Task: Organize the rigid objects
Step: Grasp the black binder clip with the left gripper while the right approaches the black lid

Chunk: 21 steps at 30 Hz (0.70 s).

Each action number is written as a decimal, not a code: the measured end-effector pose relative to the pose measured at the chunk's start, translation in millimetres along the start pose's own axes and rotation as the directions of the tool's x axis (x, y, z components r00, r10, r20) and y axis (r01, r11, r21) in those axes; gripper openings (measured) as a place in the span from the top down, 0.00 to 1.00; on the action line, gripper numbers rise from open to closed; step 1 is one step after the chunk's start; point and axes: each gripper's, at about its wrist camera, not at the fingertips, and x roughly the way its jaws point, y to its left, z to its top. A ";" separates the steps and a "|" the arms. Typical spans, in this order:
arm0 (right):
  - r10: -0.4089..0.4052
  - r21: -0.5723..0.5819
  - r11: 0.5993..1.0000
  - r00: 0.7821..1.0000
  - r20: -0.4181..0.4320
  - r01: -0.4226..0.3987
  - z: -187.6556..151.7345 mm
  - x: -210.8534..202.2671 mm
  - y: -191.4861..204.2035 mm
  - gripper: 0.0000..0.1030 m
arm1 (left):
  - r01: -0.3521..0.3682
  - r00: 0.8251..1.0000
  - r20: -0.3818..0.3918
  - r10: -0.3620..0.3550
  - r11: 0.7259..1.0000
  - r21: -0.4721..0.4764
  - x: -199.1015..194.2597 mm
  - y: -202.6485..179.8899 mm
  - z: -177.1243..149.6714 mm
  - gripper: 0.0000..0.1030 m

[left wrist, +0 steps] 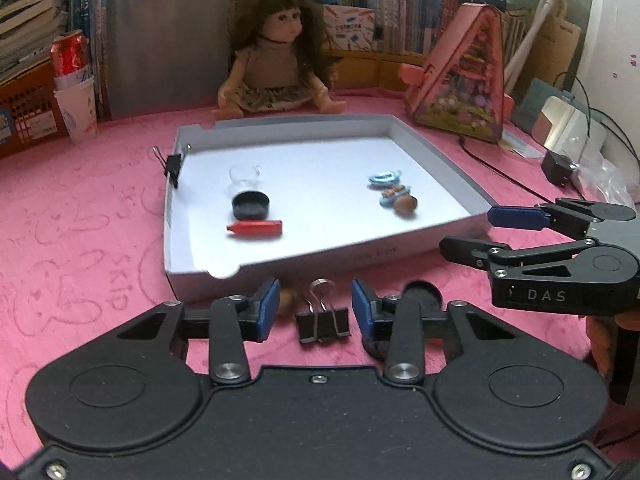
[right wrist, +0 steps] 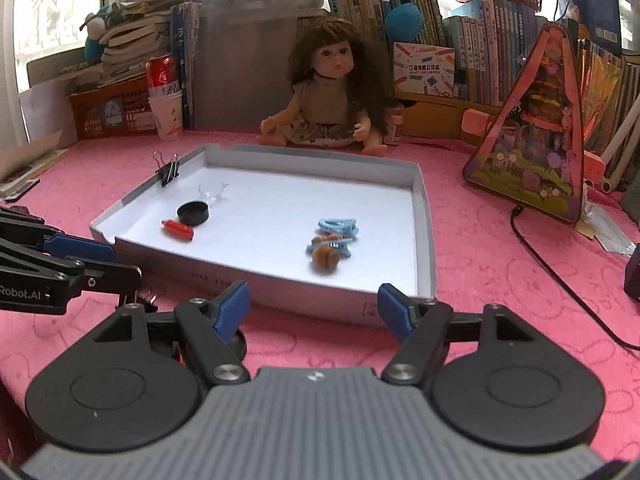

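Note:
A black binder clip (left wrist: pixel 322 320) lies on the pink table between the blue pads of my left gripper (left wrist: pixel 316 308). A gap shows on the clip's left side, so the jaws are open around it. A brown nut (left wrist: pixel 286 300) and a black round lid (left wrist: pixel 420 292) lie just behind the fingers. Ahead is the white tray (left wrist: pixel 440 152), holding a black cap (left wrist: pixel 250 205), a red piece (left wrist: pixel 254 227), a clear cup (left wrist: pixel 244 174), blue hair clips (left wrist: pixel 384 178) and a walnut (left wrist: pixel 406 204). My right gripper (right wrist: pixel 312 312) is open and holds nothing before the tray's (right wrist: pixel 424 200) front wall.
A second binder clip (right wrist: pixel 168 170) is clipped on the tray's left wall. Behind the tray sit a doll (right wrist: pixel 332 92), a red can (right wrist: pixel 162 74) in paper cups and a pink triangular toy house (right wrist: pixel 536 132). A black cable (right wrist: pixel 560 280) runs at the right.

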 end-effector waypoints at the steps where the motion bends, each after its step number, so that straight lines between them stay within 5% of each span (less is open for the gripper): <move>1: -0.002 -0.004 1.000 1.000 -0.001 0.002 -1.9 -1.2 0.2 0.22 | 0.003 1.000 -0.004 -0.003 1.000 0.002 -0.3 -1.2 -1.9 0.64; 14: -0.016 -0.025 1.000 1.000 -0.018 0.016 -17.4 -6.2 -0.2 0.22 | -0.008 1.000 -0.021 0.008 1.000 0.025 4.6 -13.8 -13.8 0.65; 21: -0.010 -0.052 0.999 1.000 -0.017 0.009 -22.5 -7.0 4.4 0.22 | -0.076 0.997 0.008 0.076 0.996 0.047 12.0 -23.2 -18.6 0.64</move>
